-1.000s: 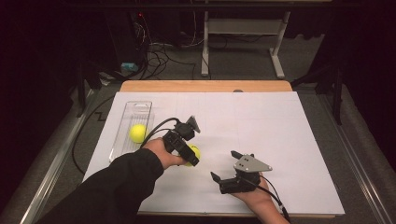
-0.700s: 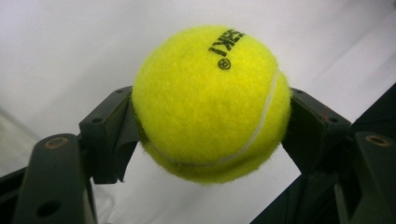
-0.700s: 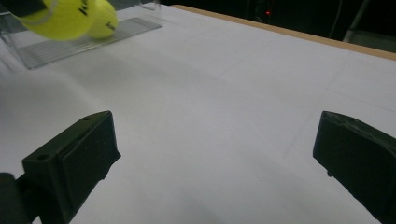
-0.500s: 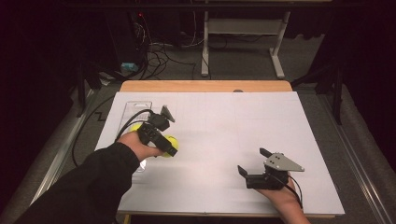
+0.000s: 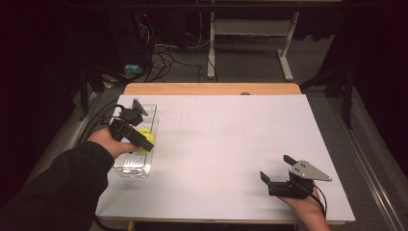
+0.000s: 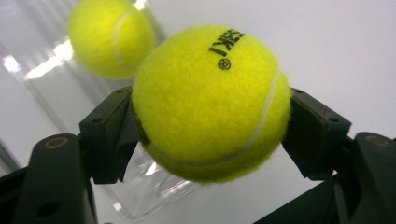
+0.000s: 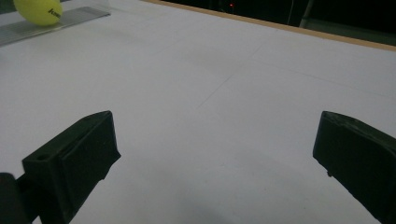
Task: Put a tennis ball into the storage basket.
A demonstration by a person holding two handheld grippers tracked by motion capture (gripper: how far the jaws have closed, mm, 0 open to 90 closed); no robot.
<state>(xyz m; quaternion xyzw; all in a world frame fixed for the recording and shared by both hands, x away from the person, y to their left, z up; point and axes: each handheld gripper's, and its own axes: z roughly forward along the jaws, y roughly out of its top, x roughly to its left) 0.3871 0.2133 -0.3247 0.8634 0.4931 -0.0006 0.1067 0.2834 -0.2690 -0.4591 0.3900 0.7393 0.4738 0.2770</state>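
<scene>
The left tool (image 6: 205, 140) clamps a fuzzy yellow tennis ball (image 6: 210, 100) above the clear plastic tray (image 5: 126, 168), where another yellow ball (image 6: 111, 37) lies. Released off-centre, it could strike that ball and bounce onto the white bench (image 5: 231, 144). The right tool (image 5: 279, 177) gapes empty.

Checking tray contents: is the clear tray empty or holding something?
Holding something: one tennis ball lies in the clear tray; the left gripper grips another above it.

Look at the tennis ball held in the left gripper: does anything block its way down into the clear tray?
Nothing visible blocks it. The left gripper holds the tennis ball over the clear tray, whose top is open. A second ball already lies in the tray, off to one side, leaving free floor beneath.
</scene>
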